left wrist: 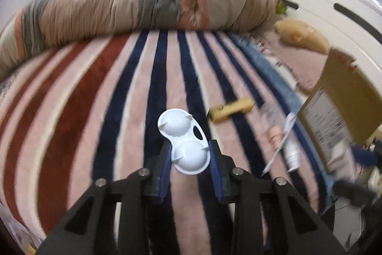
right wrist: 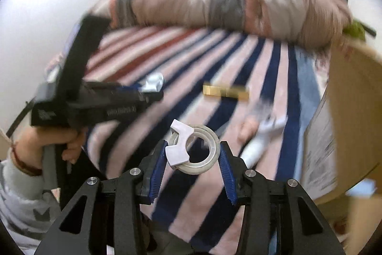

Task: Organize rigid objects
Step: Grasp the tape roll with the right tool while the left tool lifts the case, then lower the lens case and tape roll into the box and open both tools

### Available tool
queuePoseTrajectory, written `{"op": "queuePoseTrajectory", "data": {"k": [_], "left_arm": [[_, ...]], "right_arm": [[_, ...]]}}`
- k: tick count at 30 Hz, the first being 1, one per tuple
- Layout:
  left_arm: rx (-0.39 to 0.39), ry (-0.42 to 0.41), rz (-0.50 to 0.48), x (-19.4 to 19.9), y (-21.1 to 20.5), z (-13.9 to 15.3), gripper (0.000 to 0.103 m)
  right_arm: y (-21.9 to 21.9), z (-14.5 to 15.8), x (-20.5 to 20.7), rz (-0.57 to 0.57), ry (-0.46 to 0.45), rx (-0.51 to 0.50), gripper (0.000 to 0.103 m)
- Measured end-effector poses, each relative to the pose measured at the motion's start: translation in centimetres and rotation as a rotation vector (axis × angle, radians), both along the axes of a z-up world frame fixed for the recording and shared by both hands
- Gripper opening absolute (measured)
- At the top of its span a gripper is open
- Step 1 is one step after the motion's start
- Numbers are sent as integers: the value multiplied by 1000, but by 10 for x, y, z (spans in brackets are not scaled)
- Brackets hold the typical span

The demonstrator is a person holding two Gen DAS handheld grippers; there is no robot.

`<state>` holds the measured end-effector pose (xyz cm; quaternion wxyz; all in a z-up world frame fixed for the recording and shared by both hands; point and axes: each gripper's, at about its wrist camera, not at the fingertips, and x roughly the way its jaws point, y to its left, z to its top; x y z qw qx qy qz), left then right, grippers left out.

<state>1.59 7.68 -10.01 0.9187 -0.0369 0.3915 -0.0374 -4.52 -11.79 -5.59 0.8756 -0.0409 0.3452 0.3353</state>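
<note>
My left gripper is shut on a white plastic two-cup tray and holds it above the striped blanket; it also shows at the left of the right wrist view. My right gripper is shut on a clear tape roll with a white dispenser clip, above the blanket. A gold rectangular box lies on the blanket ahead, also in the right wrist view. A white tube and a clear wrapper lie to the right, seen too in the right wrist view.
A striped pink, navy and red blanket covers the bed. A rolled quilt lies along the far edge. An open cardboard box with a printed label stands at the right, also in the right wrist view. A beige pillow lies beyond it.
</note>
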Motion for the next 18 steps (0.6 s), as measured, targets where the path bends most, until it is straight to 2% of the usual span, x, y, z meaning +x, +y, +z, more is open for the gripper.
{"op": "queuePoseTrajectory", "data": {"k": [3, 5, 8, 13, 18], "left_arm": [[-8, -66, -53, -6, -8, 36, 27], [-9, -109, -96, -9, -19, 61, 27], [-12, -164, -174, -10, -46, 93, 27], [-27, -214, -341, -6, -106, 133, 27], [-28, -188, -481, 11, -170, 148, 27]], "right_arm": [[-26, 40, -2, -18, -95, 47, 39], [-53, 63, 0, -77, -149, 66, 39], [-94, 80, 11, -198, -182, 54, 39], [-152, 61, 50, -366, -100, -74, 39], [-176, 29, 71, -434, -36, -159, 40]]}}
